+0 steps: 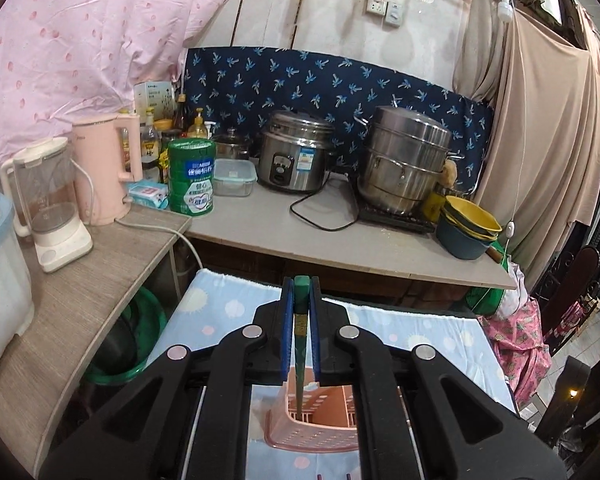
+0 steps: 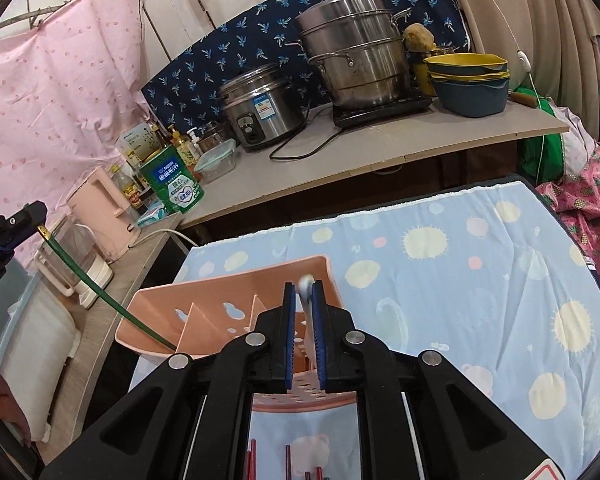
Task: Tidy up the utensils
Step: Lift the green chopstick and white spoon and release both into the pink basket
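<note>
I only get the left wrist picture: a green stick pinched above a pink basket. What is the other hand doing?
Observer: The right hand-held gripper grips a white utensil over the same pink basket.
Operator: Is that basket one open box inside?
Observer: No. Upright dividers split it into compartments. In the right wrist view, the green chopstick dips into the one at the left end.
Operator: Is anything left to sort?
Observer: Yes, red sticks lie on the patterned cloth at the bottom edge of that view.
</note>
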The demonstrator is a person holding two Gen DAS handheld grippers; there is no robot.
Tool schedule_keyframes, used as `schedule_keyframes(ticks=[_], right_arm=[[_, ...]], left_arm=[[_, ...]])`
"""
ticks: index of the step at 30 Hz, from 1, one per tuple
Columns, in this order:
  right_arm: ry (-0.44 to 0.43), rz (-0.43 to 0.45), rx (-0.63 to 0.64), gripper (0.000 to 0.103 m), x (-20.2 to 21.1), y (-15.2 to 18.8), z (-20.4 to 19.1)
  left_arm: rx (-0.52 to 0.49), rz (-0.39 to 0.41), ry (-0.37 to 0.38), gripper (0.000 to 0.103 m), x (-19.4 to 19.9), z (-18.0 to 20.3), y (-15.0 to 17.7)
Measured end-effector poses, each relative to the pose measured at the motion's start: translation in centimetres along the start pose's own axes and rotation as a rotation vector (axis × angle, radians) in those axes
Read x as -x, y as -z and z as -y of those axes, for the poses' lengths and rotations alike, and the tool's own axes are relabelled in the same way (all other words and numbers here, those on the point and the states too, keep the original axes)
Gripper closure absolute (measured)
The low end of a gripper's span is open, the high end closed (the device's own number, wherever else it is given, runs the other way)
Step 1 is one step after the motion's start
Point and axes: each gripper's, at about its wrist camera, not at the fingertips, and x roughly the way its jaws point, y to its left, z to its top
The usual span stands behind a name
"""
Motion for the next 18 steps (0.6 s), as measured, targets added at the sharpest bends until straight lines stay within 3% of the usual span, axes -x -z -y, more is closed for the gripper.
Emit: schedule_keyframes(ticks=[3,5,7,18], right_arm=[[0.009,0.014,0.004,0.091,0.7,0.1,0.0],[0.012,0.023,0.008,0.091,1.4,0.3,-0.1],[0.012,0.033,0.011,0.09,2.4,0.5,-0.2],[-0.02,0.011,-0.004,0.08,8.5,5.8,-0.6]], left_arm=[[0.009,-0.009,-0.024,0.082,0.1,-0.4,0.5],[0.017,-0.006,-0.034,0.062,0.5,-0.7,0.8],[0.021,-0.004,-0.037,0.054,1.2,-0.9,1.1],[0.01,-0.078,-0.017,0.045,6.0,-1.4,6.5]])
